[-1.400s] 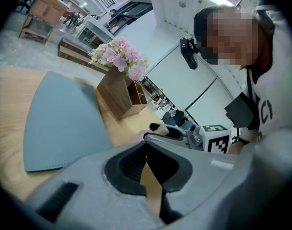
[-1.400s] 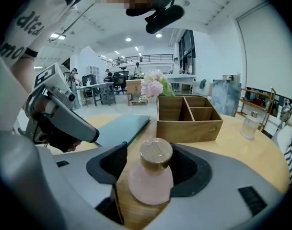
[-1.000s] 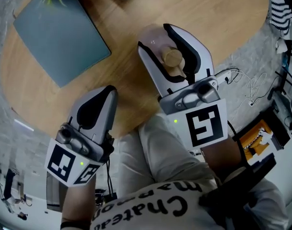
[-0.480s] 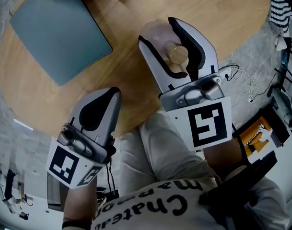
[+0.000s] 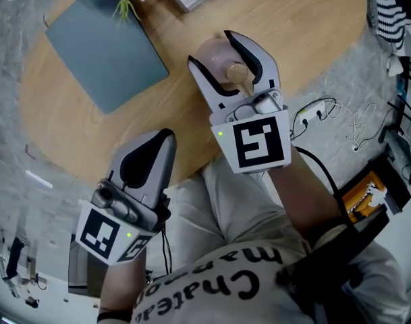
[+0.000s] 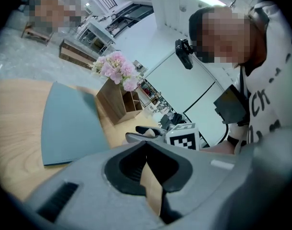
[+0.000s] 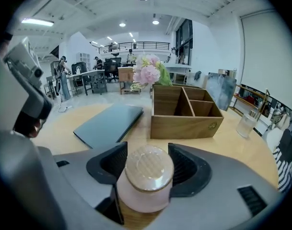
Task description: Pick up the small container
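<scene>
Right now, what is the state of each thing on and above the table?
small container, upright, lid on.
right gripper, jaws opening, the container between them.
left gripper, shut, empty.
laptop, closed, lying flat.
wooden box, upright, open-topped.
glass, upright.
</scene>
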`<state>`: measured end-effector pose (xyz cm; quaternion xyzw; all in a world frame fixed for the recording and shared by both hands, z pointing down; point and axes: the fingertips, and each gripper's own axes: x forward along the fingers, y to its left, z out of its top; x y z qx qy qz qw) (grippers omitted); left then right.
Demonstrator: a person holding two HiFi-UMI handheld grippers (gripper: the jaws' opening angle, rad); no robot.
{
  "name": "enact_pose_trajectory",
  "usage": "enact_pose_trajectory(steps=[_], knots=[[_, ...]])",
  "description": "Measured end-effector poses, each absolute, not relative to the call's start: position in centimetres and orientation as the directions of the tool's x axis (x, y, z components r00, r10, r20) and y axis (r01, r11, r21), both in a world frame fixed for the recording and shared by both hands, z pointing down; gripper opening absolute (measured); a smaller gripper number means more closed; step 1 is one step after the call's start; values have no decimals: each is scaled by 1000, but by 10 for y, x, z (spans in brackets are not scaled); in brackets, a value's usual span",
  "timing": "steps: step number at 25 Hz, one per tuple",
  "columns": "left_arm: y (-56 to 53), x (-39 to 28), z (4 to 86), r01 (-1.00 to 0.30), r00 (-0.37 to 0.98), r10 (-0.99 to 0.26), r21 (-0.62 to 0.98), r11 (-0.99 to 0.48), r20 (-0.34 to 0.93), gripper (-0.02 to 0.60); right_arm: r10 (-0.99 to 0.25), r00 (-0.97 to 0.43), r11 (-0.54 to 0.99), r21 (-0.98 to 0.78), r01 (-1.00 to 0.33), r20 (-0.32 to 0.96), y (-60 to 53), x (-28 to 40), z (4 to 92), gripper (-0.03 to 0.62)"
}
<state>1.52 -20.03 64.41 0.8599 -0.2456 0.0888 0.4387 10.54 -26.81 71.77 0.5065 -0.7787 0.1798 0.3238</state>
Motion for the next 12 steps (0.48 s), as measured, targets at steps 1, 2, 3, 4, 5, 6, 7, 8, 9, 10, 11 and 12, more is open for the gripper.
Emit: enact_pose_trajectory(steps=[1, 2, 3, 4, 5, 6, 7, 8, 9, 10, 11, 12], knots=[[-202, 15, 636, -508, 859, -355, 705, -494, 370, 14, -677, -278, 426, 55, -903, 682, -269, 106, 718, 250], [-202, 14, 629, -517, 853, -366, 701, -492, 373, 14, -681, -279, 430, 61, -901, 677, -270, 106, 717, 252], [-202, 14, 621, -526, 847, -375, 697, -487, 377, 14, -680, -281, 436, 65, -898, 678, -269, 105, 717, 252], [-202, 12, 613, -535, 841, -383, 693, -484, 382, 14, -674, -282, 441, 66, -895, 682, -268, 105, 717, 253], [-202, 10, 606, -544, 835, -391, 686, -483, 387, 14, -669, -286, 446, 62, -893, 685, -268, 104, 717, 253], [-203, 9, 598, -554, 828, -401, 677, -485, 391, 14, -669, -294, 449, 57, -891, 683, -269, 102, 717, 252], [-203, 8, 591, -564, 822, -410, 667, -488, 395, 14, -672, -303, 453, 51, -890, 675, -270, 101, 717, 254], [-204, 7, 584, -572, 817, -418, 658, -491, 398, 14, -678, -312, 455, 47, -889, 665, -272, 101, 716, 257], [-204, 7, 578, -578, 812, -425, 652, -492, 400, 14, -684, -318, 456, 45, -889, 657, -273, 102, 716, 262], [-205, 8, 573, -583, 808, -432, 648, -491, 400, 14, -686, -321, 459, 46, -887, 652, -273, 103, 716, 268], [-206, 8, 568, -589, 803, -442, 644, -487, 400, 14, -685, -323, 465, 51, -884, 653, -273, 104, 718, 276], [-207, 7, 564, -598, 795, -453, 640, -482, 402, 14, -680, -324, 475, 59, -878, 658, -274, 104, 719, 286]])
